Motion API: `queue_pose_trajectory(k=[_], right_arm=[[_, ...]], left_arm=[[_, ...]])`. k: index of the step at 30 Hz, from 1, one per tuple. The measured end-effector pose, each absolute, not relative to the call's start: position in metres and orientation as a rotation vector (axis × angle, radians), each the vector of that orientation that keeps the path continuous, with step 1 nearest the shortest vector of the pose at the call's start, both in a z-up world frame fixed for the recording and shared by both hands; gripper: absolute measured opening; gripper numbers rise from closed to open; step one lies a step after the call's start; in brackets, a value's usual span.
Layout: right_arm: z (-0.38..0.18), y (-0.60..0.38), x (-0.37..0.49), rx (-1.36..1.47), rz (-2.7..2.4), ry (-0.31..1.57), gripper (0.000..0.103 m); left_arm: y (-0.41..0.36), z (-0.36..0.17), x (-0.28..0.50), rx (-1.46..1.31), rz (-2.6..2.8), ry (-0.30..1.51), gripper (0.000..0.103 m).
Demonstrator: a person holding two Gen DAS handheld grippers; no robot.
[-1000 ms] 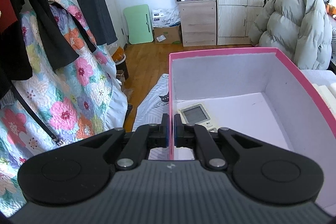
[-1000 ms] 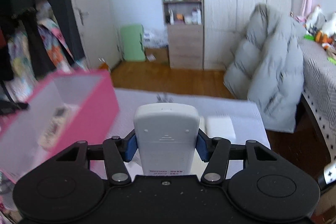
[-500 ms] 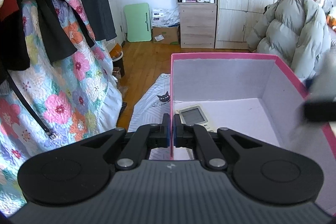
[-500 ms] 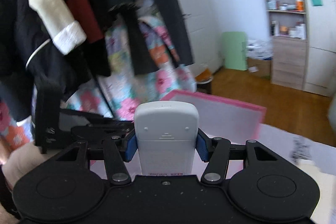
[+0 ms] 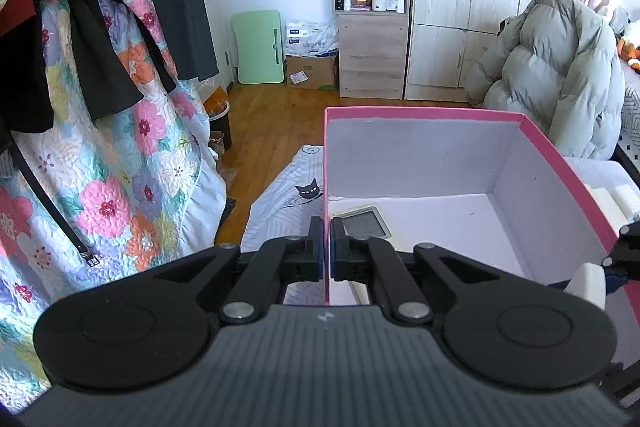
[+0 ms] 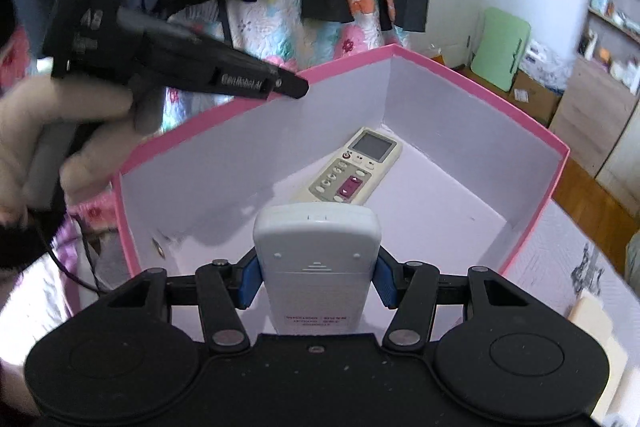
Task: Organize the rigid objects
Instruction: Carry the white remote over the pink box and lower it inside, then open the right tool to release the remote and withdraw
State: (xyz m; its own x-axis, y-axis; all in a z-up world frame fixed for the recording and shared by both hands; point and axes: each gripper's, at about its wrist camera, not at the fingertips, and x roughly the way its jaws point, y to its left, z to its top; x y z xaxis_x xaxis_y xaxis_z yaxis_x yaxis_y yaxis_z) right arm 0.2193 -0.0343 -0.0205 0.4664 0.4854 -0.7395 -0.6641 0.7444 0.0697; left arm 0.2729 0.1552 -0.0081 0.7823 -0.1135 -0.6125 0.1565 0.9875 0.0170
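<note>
- Grey-white plastic remote, back side up (image 6: pixel 316 259): pinched between the blue pads of the right gripper (image 6: pixel 316 281), held above the open pink cardboard box with white interior (image 6: pixel 472 147), over its near end.
- Cream remote with small screen and magenta buttons (image 6: pixel 352 171): lies flat on the box floor, towards the far corner.
- Left gripper (image 5: pixel 326 255): jaws pressed together on the box's side wall, one finger inside, one outside.
- Box sits on a pale patterned cloth (image 5: pixel 280 203).
</note>
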Motion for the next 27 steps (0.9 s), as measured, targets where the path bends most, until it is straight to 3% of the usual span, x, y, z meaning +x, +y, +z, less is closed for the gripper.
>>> queue_pose_trajectory(k=[6,16,27], right_arm=[[-0.015,-0.029,0.232,-0.068,0.797,0.749,0.061],[-0.025,-0.009,0.225,-0.317,0.766,0.912,0.061],[-0.03,0.006,0.238,-0.238,0.816,0.991,0.061]], left_arm=[[0.159,-0.009,0.273,0.045,-0.148,0.665,0.002],[0.153,-0.007,0.272,0.088,-0.142,0.646,0.002],[0.155,-0.008,0.271,0.079,-0.148,0.637,0.002]])
